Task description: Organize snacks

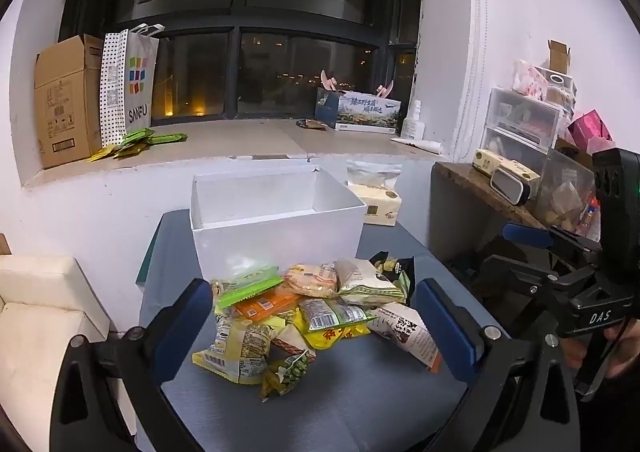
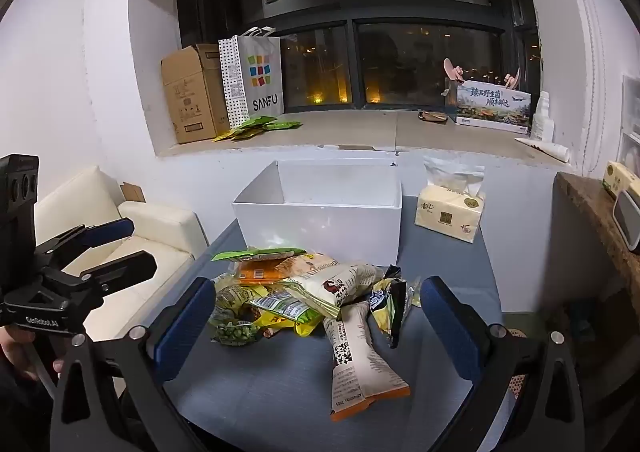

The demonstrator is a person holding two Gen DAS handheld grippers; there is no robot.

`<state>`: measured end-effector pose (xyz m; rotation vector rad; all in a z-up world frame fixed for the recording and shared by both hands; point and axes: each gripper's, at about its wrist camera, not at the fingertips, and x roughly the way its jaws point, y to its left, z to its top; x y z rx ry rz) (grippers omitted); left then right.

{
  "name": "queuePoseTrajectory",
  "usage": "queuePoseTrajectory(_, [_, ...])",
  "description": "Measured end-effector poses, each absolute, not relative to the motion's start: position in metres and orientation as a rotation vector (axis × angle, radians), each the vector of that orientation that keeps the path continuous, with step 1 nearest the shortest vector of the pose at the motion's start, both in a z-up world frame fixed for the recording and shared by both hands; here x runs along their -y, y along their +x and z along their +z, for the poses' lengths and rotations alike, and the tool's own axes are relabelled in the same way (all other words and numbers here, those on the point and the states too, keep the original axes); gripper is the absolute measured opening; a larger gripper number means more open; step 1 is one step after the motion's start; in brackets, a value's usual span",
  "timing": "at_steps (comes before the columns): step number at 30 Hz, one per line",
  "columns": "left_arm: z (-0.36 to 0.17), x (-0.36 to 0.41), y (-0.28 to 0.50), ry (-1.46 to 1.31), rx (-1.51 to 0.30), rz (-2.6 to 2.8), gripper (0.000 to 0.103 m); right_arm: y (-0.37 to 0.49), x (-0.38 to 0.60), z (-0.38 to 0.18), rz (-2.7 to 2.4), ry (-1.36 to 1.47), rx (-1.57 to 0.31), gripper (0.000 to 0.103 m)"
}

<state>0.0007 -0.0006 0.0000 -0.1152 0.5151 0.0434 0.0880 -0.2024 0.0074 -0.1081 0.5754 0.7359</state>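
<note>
Grey tabletop (image 1: 360, 404) under a dark window holds a loose heap of crinkly snack packets (image 1: 304, 312) just before an empty white cardboard box (image 1: 276, 228); left gripper (image 1: 314, 326) and right gripper (image 2: 318, 322) both hover spread wide, empty; best to pinch one top packet by its sealed edge, then lift it clear into the box

— Where have you set up?

— You're in a lived-in home room. A cream sofa (image 2: 152, 228) sits off the bench's (image 2: 280, 384) left edge, and a wide window sill (image 1: 224, 144) runs behind its far edge, carrying a cardboard box (image 1: 66, 100) and a SANFU shopping bag (image 1: 138, 86).

— Anything else?

— A tissue pack (image 2: 450, 212) at the far right corner, and cluttered plastic drawers (image 1: 520, 124) on a side shelf.
</note>
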Motion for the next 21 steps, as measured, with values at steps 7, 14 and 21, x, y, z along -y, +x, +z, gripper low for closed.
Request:
queuePoseTrajectory(7, [0.0025, 0.0047, -0.0016, -0.124, -0.508, 0.05, 0.103, 0.0895, 0.2027, 0.0067, 0.73, -0.11, -0.576, 0.103])
queuePoseTrajectory(14, [0.0014, 0.0051, -0.0009, -0.121, -0.52, 0.031, 0.103, 0.0894, 0.1993, 0.0013, 0.733, -0.11, -0.582, 0.103])
queuePoseTrajectory(21, [0.0011, 0.0072, -0.0014, -0.121, -0.52, 0.026, 0.103, 0.0854, 0.1999, 0.0059, 0.733, -0.116, -0.582, 0.103])
